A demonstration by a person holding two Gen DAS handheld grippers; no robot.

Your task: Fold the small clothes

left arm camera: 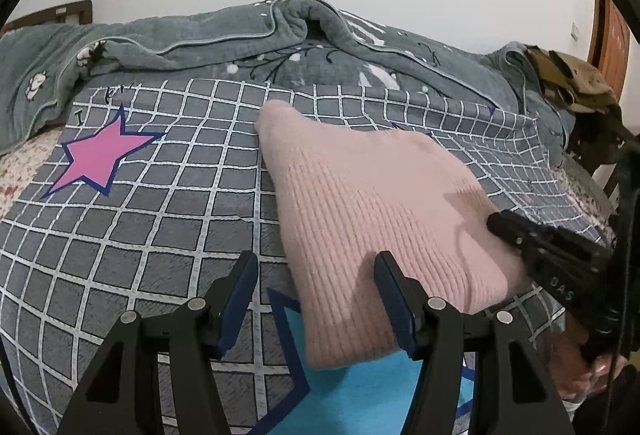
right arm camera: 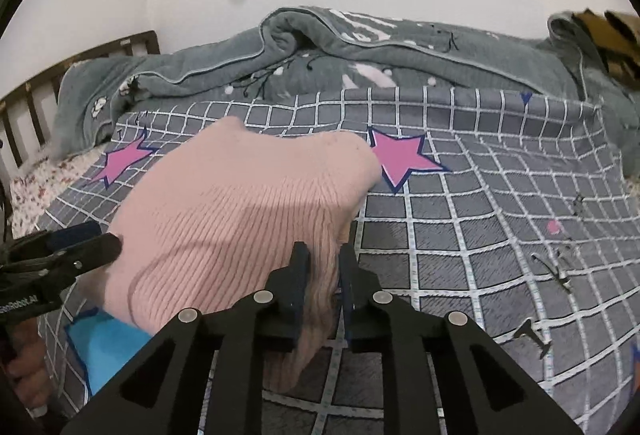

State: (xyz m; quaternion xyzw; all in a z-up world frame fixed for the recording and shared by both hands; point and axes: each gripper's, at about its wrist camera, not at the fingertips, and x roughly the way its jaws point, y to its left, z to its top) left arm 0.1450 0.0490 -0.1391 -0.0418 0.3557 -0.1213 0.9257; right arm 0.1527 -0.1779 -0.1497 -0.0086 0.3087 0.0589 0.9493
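Note:
A pink ribbed knit garment [left arm camera: 360, 211] lies folded on the grey checked sheet [left arm camera: 160, 219]; it also shows in the right wrist view [right arm camera: 240, 203]. My left gripper [left arm camera: 316, 275] is open, its jaws straddling the garment's near left edge. My right gripper [right arm camera: 324, 267] is shut on the garment's near right edge, with knit bunched between the fingers [right arm camera: 299, 275]. The right gripper shows at the right of the left wrist view [left arm camera: 504, 223], and the left gripper at the left of the right wrist view [right arm camera: 96, 239].
A grey-green quilt [left arm camera: 280, 39] is heaped along the far side of the bed. Pink stars [right arm camera: 404, 155] and a blue star [left arm camera: 360, 387] are printed on the sheet. A wooden headboard [right arm camera: 40, 87] is at left; a brown bag [left arm camera: 568, 79] at far right.

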